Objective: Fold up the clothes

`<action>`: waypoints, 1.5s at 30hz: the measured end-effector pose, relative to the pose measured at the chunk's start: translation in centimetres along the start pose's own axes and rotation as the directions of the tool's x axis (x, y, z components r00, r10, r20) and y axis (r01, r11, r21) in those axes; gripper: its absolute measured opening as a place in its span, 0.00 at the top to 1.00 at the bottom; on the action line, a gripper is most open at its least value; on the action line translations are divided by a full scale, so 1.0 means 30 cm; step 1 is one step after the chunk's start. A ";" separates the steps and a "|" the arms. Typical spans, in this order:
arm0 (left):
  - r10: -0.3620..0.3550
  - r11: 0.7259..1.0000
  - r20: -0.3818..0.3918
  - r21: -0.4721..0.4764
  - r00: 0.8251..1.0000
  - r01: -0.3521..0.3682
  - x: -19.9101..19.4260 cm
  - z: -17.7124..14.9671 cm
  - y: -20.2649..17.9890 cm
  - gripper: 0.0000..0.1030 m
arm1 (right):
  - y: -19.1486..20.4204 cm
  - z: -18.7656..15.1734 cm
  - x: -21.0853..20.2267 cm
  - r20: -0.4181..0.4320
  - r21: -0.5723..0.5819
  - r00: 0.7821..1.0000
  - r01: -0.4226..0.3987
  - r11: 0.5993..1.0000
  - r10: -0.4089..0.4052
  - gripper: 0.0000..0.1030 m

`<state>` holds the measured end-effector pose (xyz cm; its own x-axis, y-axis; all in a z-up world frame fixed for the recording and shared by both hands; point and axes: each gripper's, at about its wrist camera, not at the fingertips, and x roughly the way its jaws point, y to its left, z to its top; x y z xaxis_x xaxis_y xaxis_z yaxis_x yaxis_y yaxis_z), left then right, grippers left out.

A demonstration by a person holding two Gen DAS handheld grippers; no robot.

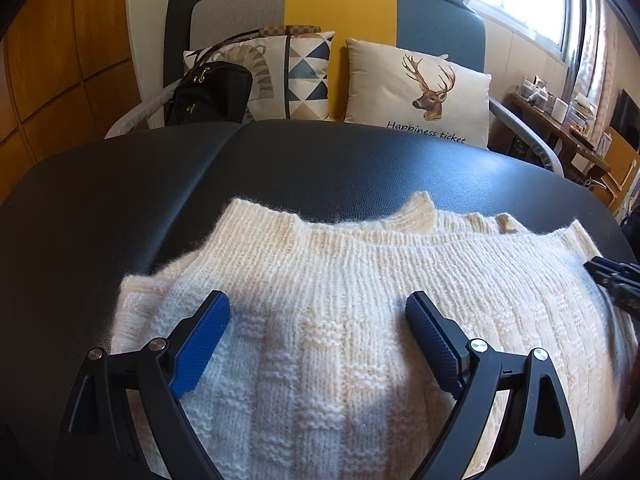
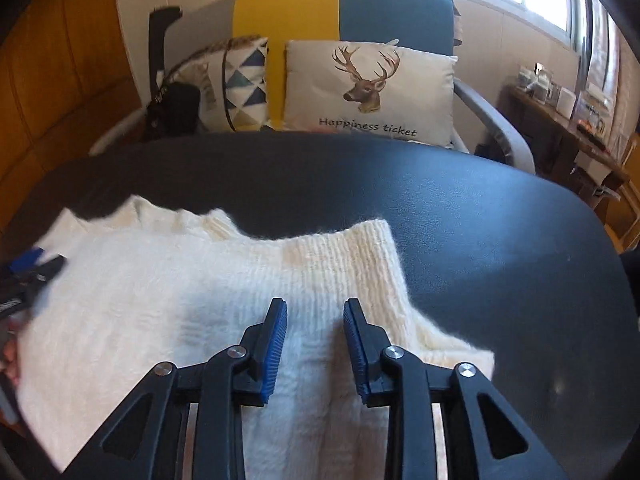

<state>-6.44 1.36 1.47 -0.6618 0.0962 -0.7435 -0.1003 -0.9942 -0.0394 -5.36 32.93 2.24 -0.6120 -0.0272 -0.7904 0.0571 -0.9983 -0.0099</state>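
Cream knit sweater (image 1: 340, 320) on my black table (image 1: 120, 200).
My left gripper (image 1: 318, 320) gapes wide, my right gripper (image 2: 315, 320) is narrowly parted; both grip nothing.

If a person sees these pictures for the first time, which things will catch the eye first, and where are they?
First comes the cream knitted sweater, which lies spread on the black table and fills the near half of both views. Over it hang the blue-padded grippers: the left gripper has its jaws wide apart, the right gripper has only a narrow gap. Behind the table, the white deer cushion with the words "Happiness ticket" leans on a grey, yellow and blue chair.
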 end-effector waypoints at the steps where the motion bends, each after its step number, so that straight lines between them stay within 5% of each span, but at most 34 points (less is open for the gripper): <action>1: -0.007 1.000 -0.001 -0.003 1.000 0.007 0.000 0.000 0.005 0.11 | -0.014 -0.005 0.023 -0.023 0.013 1.000 0.018 1.000 -0.018 0.72; 6: -0.068 0.997 -0.019 -0.040 0.998 0.067 -0.035 0.017 0.071 0.11 | -0.050 0.028 0.020 -0.069 0.099 0.998 0.010 0.995 -0.003 0.73; 9: -0.077 0.992 0.054 -0.094 0.996 0.081 -0.131 0.002 0.197 0.11 | 0.030 0.089 -0.070 0.023 0.093 0.998 -0.065 0.994 0.063 0.70; 12: -0.096 0.981 0.158 -0.154 0.983 0.120 -0.229 -0.033 0.349 0.11 | 0.230 0.140 -0.112 0.078 -0.034 0.949 -0.304 0.952 0.306 0.70; 15: -0.068 0.976 0.211 -0.187 0.975 0.109 -0.289 -0.081 0.483 0.11 | 0.475 0.167 -0.069 -0.012 -0.192 0.898 -0.434 0.880 0.440 0.70; 18: -0.069 0.981 0.201 -0.165 0.977 0.103 -0.310 -0.149 0.540 0.11 | 0.686 0.189 -0.009 -0.082 -0.331 0.896 -0.437 0.836 0.435 0.70; 22: -0.138 0.985 0.127 -0.089 0.982 0.150 -0.294 -0.242 0.544 0.11 | 0.869 0.218 0.091 -0.174 -0.374 0.877 -0.479 0.794 0.447 0.70; 30: -0.253 0.967 0.055 0.031 0.966 0.251 -0.264 -0.322 0.492 0.11 | 0.958 0.198 0.221 -0.208 -0.363 0.906 -0.422 0.831 0.370 0.72; 37: -0.412 0.911 0.085 0.023 0.907 0.412 -0.264 -0.301 0.527 0.11 | 0.942 0.167 0.229 -0.134 -0.329 0.916 -0.402 0.855 0.379 0.71; 41: -0.507 0.861 0.056 0.004 0.860 0.508 -0.249 -0.300 0.541 0.11 | 0.922 0.179 0.235 -0.132 -0.308 0.904 -0.426 0.851 0.406 0.70; 43: -0.502 0.865 0.021 0.005 0.864 0.502 -0.230 -0.293 0.543 0.11 | 0.915 0.182 0.235 -0.135 -0.294 0.898 -0.440 0.848 0.419 0.70; 45: -0.544 0.839 0.027 -0.011 0.838 0.545 -0.231 -0.289 0.560 0.11 | 0.909 0.185 0.234 -0.137 -0.283 0.892 -0.452 0.846 0.431 0.70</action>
<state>2.91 -16.43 0.18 -0.5207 0.6231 -0.5835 -0.4361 -0.7818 -0.4457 -12.47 5.22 -0.18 -0.4136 -0.4475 -0.7929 0.5483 -0.8177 0.1755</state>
